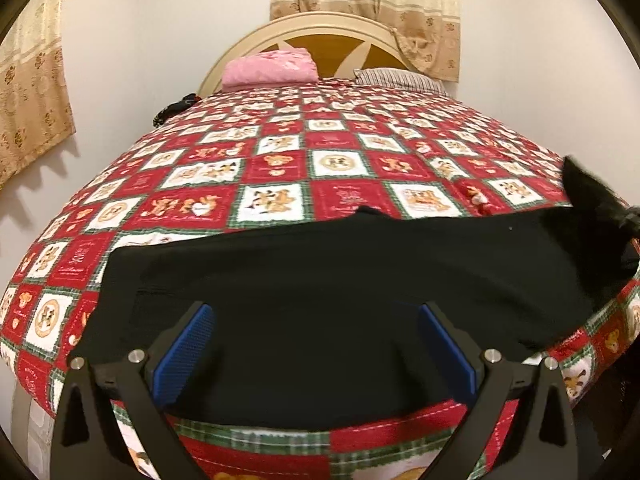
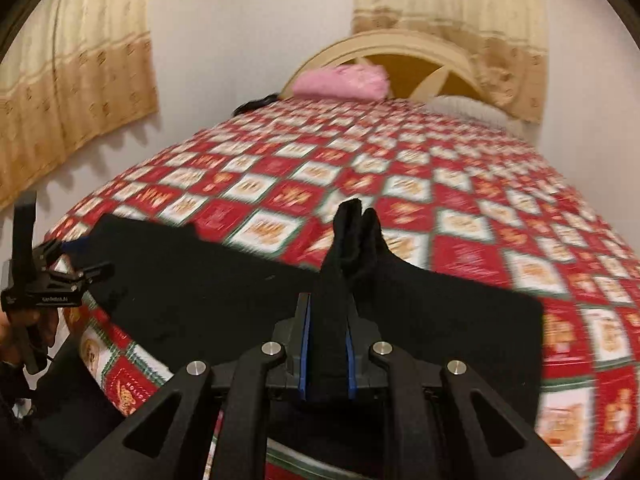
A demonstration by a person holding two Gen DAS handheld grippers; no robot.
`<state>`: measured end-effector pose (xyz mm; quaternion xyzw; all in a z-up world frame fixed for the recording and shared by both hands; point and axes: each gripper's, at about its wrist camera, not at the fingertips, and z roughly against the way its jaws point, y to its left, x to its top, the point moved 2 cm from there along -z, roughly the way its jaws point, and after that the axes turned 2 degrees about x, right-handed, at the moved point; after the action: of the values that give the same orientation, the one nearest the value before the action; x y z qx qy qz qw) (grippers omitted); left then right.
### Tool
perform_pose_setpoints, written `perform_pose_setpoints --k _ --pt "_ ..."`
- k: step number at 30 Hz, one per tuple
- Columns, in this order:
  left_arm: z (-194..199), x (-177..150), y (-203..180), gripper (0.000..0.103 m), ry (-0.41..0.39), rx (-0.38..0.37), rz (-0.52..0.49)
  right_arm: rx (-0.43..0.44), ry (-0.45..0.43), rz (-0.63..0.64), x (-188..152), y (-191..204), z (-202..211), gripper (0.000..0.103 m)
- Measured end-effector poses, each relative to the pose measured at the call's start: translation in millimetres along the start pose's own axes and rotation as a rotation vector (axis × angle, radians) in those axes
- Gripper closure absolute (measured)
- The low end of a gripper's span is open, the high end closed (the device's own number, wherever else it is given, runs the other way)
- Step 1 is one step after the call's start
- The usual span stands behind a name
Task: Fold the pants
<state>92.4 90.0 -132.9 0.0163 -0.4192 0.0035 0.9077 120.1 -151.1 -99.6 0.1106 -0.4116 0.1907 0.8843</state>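
Black pants [image 1: 340,280] lie across the near edge of a bed with a red, white and green patchwork quilt [image 1: 280,168]. My left gripper [image 1: 316,344] is open, its blue pads wide apart over the left part of the pants, holding nothing. My right gripper [image 2: 326,344] is shut on a bunched fold of the pants [image 2: 344,280], which stands up between the pads above the bed. The rest of the pants [image 2: 200,280] lies flat to the left. The left gripper [image 2: 48,276] shows at the far left of the right wrist view, held by a hand.
A pink folded cloth [image 1: 270,68] and a striped pillow [image 1: 400,78] lie by the cream headboard [image 1: 320,36]. Beige curtains [image 1: 32,92] hang on the walls. A dark item [image 1: 172,110] sits at the bed's far left edge.
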Motion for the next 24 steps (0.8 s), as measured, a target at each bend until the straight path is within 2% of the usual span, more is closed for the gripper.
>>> perform_pose_setpoints --k 4,7,9,13,14,17,20,21,24 --pt "-2.4 2.2 -13.6 0.0 0.015 -0.037 -0.002 0.037 0.078 0.017 -15.7 13.4 -32.4 0.088" --pt "-6.5 4.4 -31.7 0.0 0.037 -0.093 -0.006 0.078 0.1 0.007 -24.2 11.8 -35.0 0.078" --pt "-9.3 7.4 -46.2 0.001 0.051 -0.148 -0.004 0.112 0.062 -0.003 -24.2 6.9 -16.8 0.07" --pt "-18.5 16.8 -83.9 0.012 0.075 -0.237 -0.033 0.081 -0.051 -0.001 -23.4 -7.4 19.9 0.069" --pt "-20.0 18.6 -92.5 0.014 0.081 -0.252 -0.041 0.055 -0.096 -0.015 -25.3 -16.1 30.8 0.069" --pt "-27.1 26.5 -127.0 0.019 0.102 -0.308 -0.069 -0.04 -0.18 -0.058 -31.3 -36.5 44.7 0.056" --pt "-32.3 32.8 -153.9 0.022 0.121 -0.359 -0.085 -0.076 -0.208 -0.104 -34.8 -52.3 47.1 0.055" --pt "-37.4 34.6 -164.0 0.027 0.131 -0.353 -0.099 -0.081 -0.21 -0.111 -35.7 -55.2 46.0 0.055" --pt "-49.6 37.4 -179.9 0.032 0.153 -0.36 -0.102 -0.098 -0.214 -0.124 -40.2 -58.4 41.1 0.055"
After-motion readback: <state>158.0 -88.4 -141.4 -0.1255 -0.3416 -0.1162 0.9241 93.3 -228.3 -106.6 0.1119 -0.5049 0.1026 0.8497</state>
